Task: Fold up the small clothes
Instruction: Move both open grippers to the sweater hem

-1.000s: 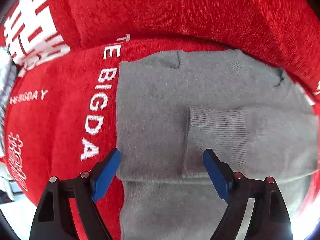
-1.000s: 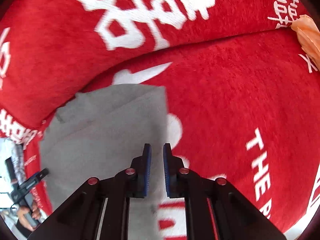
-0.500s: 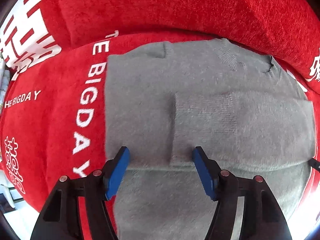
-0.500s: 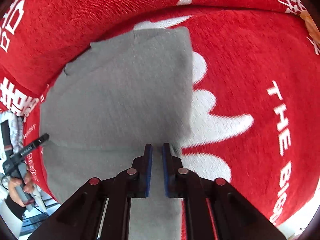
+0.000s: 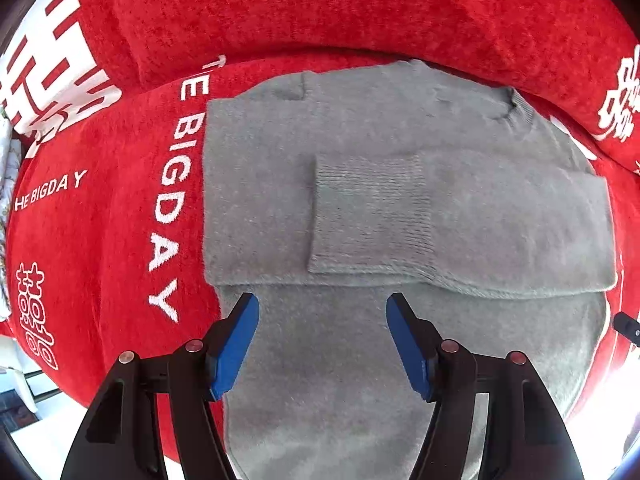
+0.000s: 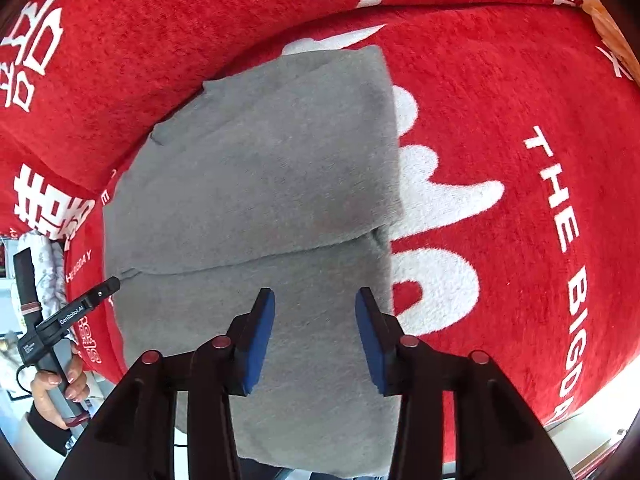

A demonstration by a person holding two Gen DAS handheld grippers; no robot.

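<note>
A home living room seems likely: a red plush cover (image 5: 100,240) printed with white wedding characters and "THE BIGDAY" is draping a cushioned sofa seat and its backrest (image 5: 360,12), with daylight glaring in at the edge.

The red cover (image 5: 120,240) is showing "THE BIGDAY" in white letters running along the left side of the grey sweater (image 5: 360,200), plus a smaller "HE BIGDAY" further left. White Chinese-style characters are sitting near its edges, and the left gripper (image 6: 70,314) is reading "GenRobot.AI".
</note>
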